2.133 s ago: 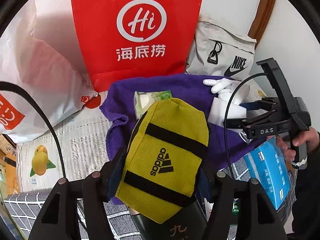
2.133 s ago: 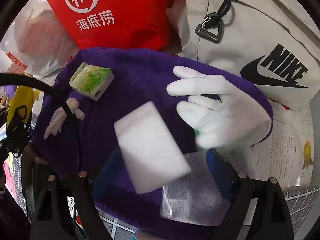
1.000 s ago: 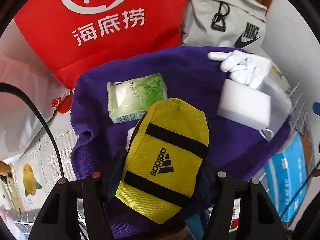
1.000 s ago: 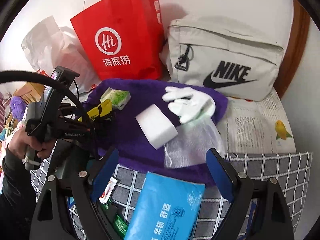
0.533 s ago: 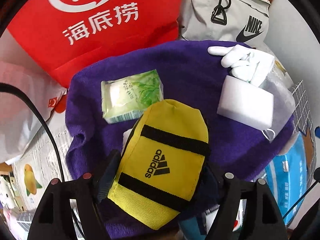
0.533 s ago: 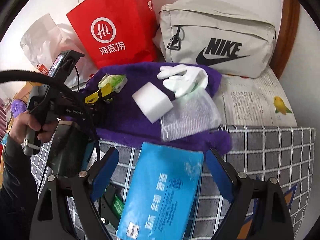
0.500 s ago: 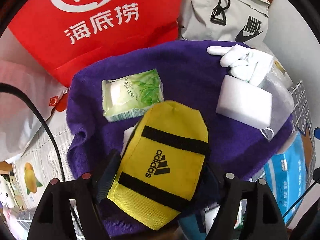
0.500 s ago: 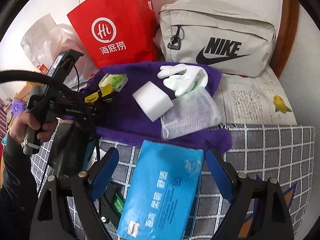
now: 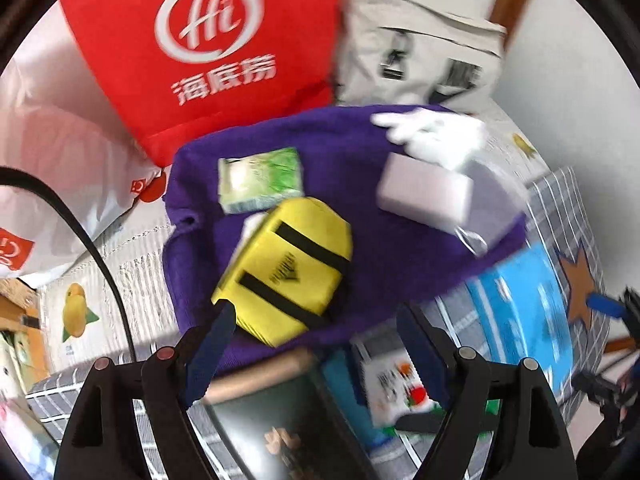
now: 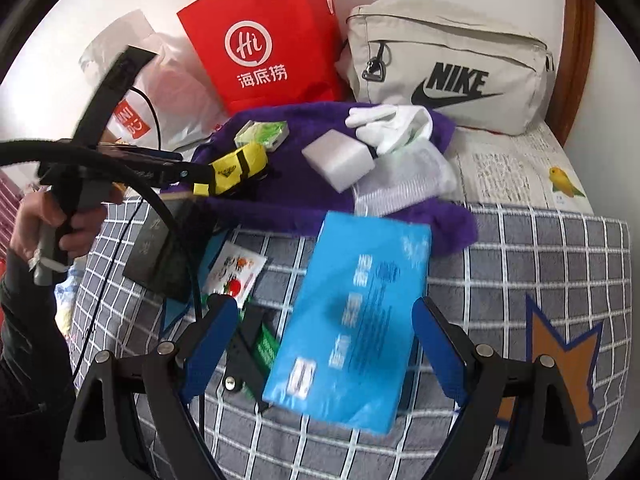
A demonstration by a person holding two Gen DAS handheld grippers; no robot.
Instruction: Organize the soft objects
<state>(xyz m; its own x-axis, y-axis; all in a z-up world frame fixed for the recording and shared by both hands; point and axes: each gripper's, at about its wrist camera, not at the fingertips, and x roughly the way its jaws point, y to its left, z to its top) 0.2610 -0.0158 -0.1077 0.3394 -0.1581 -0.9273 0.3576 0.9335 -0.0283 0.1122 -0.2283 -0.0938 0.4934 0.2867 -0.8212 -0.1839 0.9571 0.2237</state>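
A yellow pouch (image 9: pixel 288 268) with black stripes lies on the purple towel (image 9: pixel 400 248), just ahead of my left gripper (image 9: pixel 316 354). Its jaws are opening, and nothing sits between the pads; the left fingertip (image 9: pixel 216 332) is beside the pouch's near corner. On the same towel are a green tissue pack (image 9: pixel 260 180), a white sponge block (image 9: pixel 424 194) and a white glove (image 9: pixel 432 136). In the right wrist view my right gripper (image 10: pixel 324 344) stands open above a blue tissue pack (image 10: pixel 352 320) on the checked cover, pads clear of it. The yellow pouch (image 10: pixel 236 168) shows there too.
A red paper bag (image 10: pixel 268 40), a grey Nike bag (image 10: pixel 448 72) and a white plastic bag (image 10: pixel 160 88) stand along the wall. A black box (image 10: pixel 160 248), a small printed packet (image 10: pixel 236 272) and a mesh pouch (image 10: pixel 404 184) lie nearby. A hand (image 10: pixel 48 220) holds the left gripper.
The left jaws have widened and let go of the yellow pouch, then drawn back and up; the pouch rests on the towel. The right gripper has pulled back over the blue pack.
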